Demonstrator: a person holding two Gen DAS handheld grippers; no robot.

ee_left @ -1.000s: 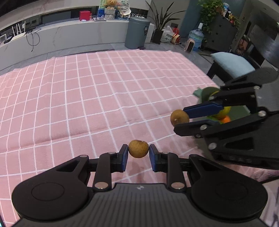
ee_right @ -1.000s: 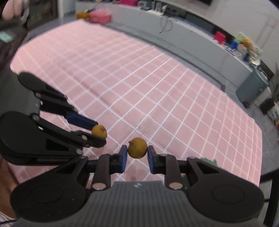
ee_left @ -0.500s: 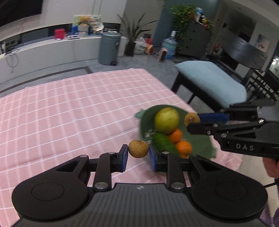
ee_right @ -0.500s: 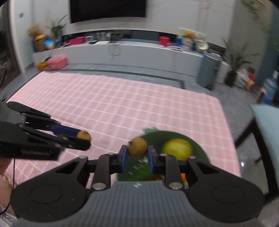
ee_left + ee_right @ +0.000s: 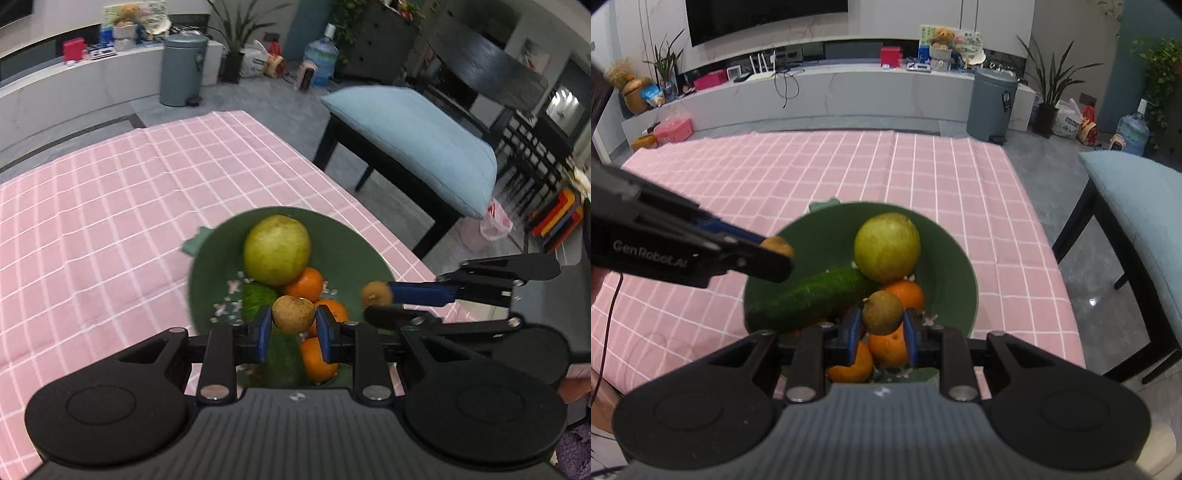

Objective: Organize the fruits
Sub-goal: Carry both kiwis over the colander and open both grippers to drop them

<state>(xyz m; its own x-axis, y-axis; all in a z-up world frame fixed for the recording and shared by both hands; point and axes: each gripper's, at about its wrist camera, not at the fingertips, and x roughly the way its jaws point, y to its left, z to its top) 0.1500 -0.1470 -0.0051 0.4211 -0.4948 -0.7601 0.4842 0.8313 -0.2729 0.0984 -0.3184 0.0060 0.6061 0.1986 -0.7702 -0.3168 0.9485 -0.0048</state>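
I have the left gripper (image 5: 293, 328) pinching one small brown fruit (image 5: 293, 314) and the right gripper (image 5: 881, 328) pinching another (image 5: 882, 312), both above the green bowl (image 5: 945, 251) of oranges (image 5: 903, 295). Next I'd lower and release. "GenRobot.AI" shows on the left gripper.

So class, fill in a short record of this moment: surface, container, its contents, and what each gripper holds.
surface: pink checked tablecloth
container: green bowl
contents: yellow-green round fruit, cucumber, oranges
left gripper: shut on a small brown fruit, above the bowl
right gripper: shut on another small brown fruit, above the bowl
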